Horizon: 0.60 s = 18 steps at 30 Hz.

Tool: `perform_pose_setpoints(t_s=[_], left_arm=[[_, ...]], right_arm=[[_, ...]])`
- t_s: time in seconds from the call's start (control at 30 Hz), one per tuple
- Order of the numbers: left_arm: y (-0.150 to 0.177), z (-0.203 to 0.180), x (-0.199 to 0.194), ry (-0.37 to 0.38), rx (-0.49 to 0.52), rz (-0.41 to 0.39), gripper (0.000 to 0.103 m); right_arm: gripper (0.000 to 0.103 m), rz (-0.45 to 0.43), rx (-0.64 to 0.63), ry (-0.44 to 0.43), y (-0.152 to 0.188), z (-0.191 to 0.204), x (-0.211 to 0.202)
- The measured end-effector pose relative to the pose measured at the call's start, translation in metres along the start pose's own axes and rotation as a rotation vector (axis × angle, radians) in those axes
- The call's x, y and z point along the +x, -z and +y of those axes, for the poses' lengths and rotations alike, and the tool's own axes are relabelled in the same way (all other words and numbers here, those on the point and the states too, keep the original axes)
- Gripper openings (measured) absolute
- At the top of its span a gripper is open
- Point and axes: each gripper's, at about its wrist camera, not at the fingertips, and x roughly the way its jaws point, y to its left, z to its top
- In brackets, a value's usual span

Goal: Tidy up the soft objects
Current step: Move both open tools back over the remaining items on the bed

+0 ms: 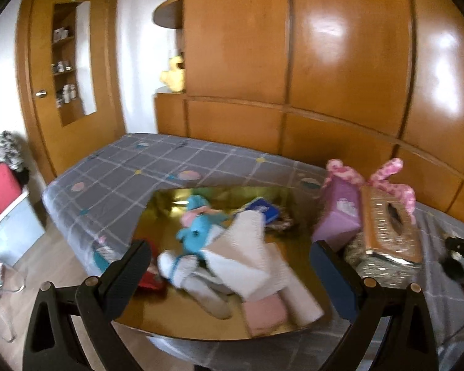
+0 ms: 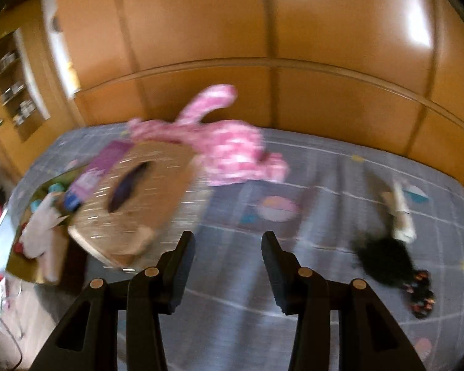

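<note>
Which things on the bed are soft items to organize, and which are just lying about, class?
Part of the job:
- blue plush toy
- pink plush rabbit
- white cloths
- black fuzzy item
- gold tray holding the pile

Just lying about:
- tissue box
- purple box
- yellow plush on the shelf
- wooden wardrobe

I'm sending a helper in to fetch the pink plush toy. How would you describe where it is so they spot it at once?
Look at the bed with the grey checked sheet, along the wooden wall panels. The pink plush toy lies there behind the brown tissue box. It is the only mottled pink-and-white thing, with one long limb sticking up.
</note>
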Motion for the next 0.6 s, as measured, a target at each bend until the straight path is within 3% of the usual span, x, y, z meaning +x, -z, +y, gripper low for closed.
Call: perform_pose_setpoints(t_s=[0.17, 0.6], left_arm=[[-0.006, -0.024, -0.007, 0.076, 0.025, -0.006, 0.103], [-0.017, -0.128, -0.023, 0.25, 0.215, -0.024, 0.103]], right_arm=[[0.045, -0.018, 0.096, 0.109, 0.004, -0.064, -0.011], [0.045, -0.054, 0.387, 0.365, 0.035, -0.224, -0.031]])
